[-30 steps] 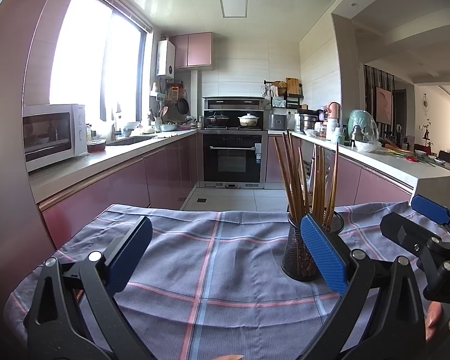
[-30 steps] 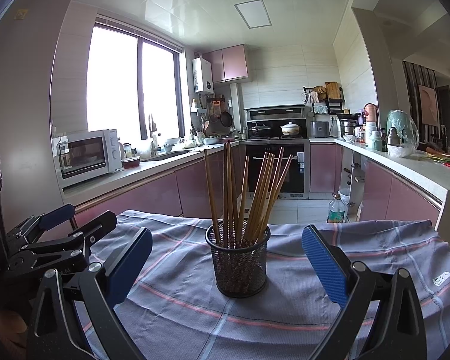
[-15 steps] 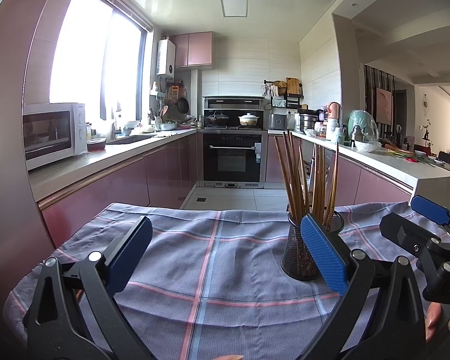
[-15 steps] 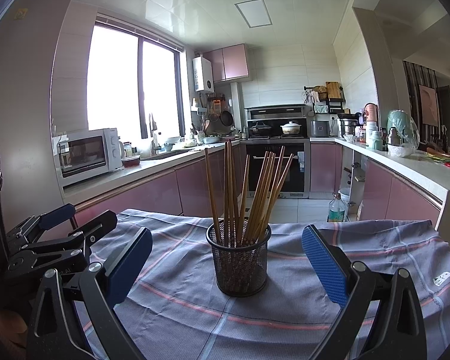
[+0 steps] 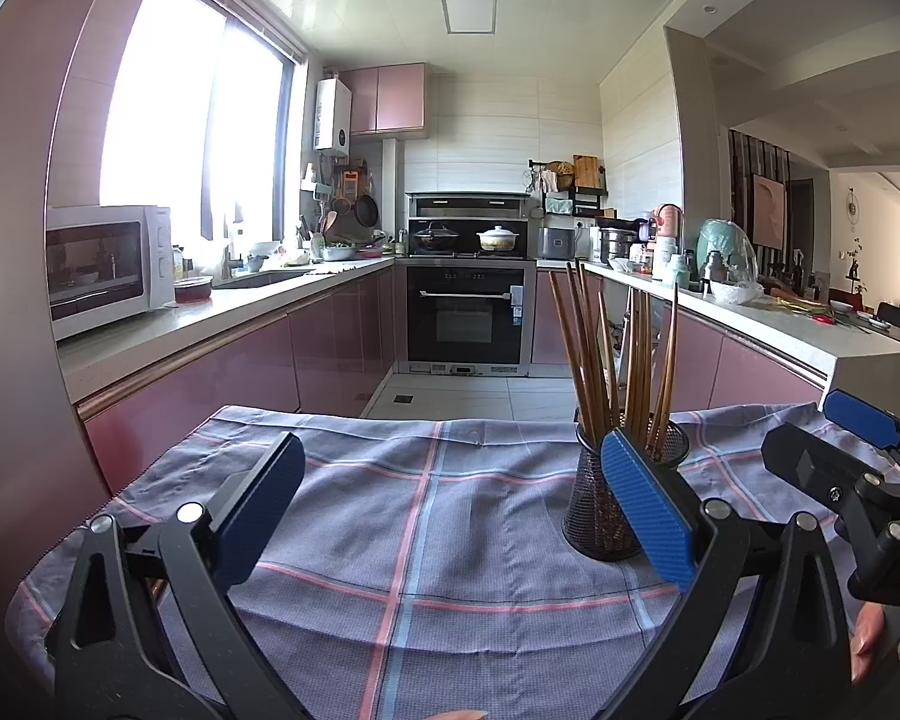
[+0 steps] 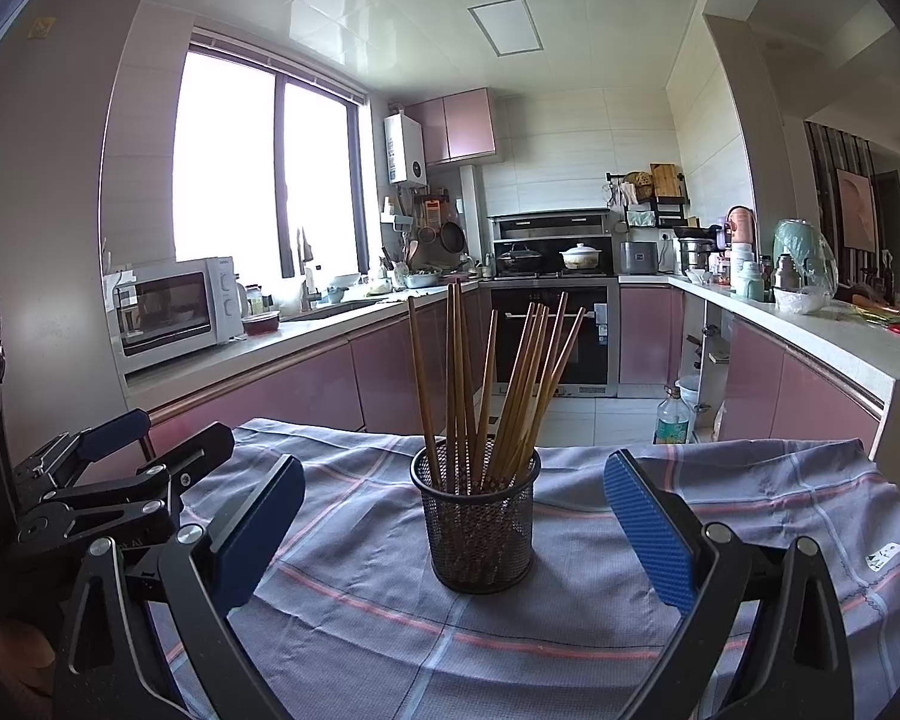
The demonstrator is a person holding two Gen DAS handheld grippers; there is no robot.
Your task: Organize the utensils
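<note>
A black mesh holder (image 6: 477,525) stands upright on the plaid cloth (image 6: 570,612), filled with several brown wooden chopsticks (image 6: 498,384). It sits straight ahead of my right gripper (image 6: 453,525), which is open and empty, with the holder just beyond its pads. In the left wrist view the holder (image 5: 597,516) stands to the right, partly hidden behind the right blue pad (image 5: 645,507). My left gripper (image 5: 450,507) is open and empty over bare cloth (image 5: 402,516). Each gripper shows at the edge of the other's view.
The cloth-covered table ends ahead, with tiled kitchen floor (image 5: 450,390) beyond. Pink cabinets and counters run along both sides, with a microwave (image 5: 105,267) on the left counter and an oven (image 5: 468,312) at the back. A bottle (image 6: 669,417) stands on the floor.
</note>
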